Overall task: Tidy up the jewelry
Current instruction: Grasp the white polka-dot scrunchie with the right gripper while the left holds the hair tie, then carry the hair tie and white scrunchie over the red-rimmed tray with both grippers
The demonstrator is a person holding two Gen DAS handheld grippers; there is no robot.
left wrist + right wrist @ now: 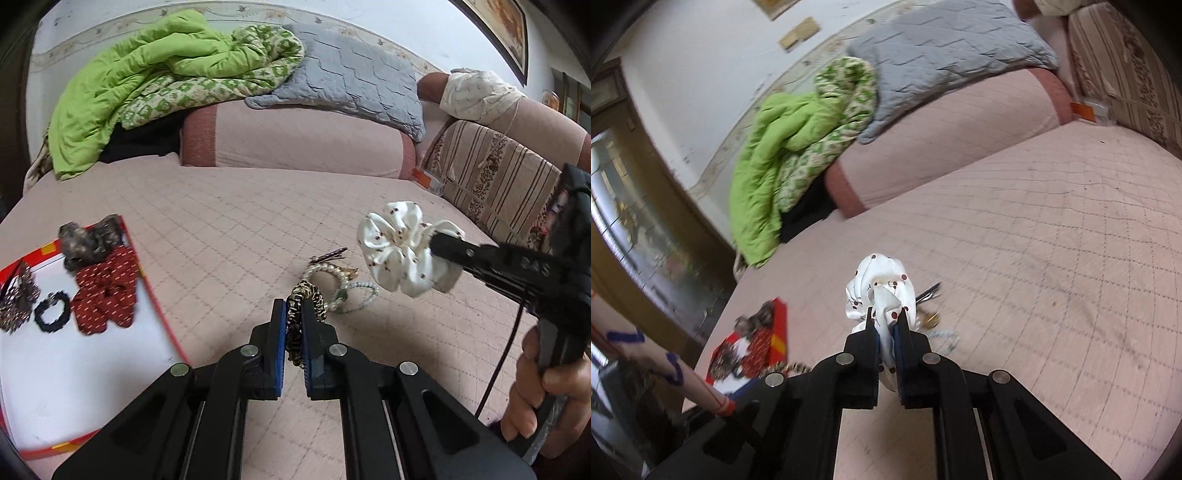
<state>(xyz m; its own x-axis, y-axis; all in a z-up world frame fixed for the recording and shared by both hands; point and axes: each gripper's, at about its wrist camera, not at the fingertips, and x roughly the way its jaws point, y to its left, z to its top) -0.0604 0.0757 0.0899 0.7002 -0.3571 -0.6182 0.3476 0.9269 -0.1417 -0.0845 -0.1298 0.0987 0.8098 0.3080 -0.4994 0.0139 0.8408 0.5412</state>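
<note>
**Two scrunchies lifted, tray to the left**

Left gripper (pixel 293 325) clamped on leopard-print scrunchie (pixel 304 306), band pinched between blue pads, raised off the bed (pixel 229 229). Right gripper (pixel 885 325) clamped on white cherry-print scrunchie (pixel 400 247), fabric bunched between the pads, held clear of the bed at right. Red-rimmed tray (pixel 147 280) lying on the bed to the left, already holding red patterned scrunchie (pixel 107 291), small dark hair tie (pixel 51 312), mottled grey-brown scrunchie (pixel 86 240) on its far edge, and a beaded piece at the left edge, too blurred to name. Pearl bracelets (pixel 332 284) and hair clip (pixel 328 254) left on the bed, just beyond the left gripper.

Probably mid-carry toward the tray. Best done one gripper at a time, left first as nearer. Bare white floor near the front of the tray looked the likeliest drop spot. Lowered close before release, so soft fabric would not bounce over the rim. Loose loops kept from snagging items already placed.
</note>
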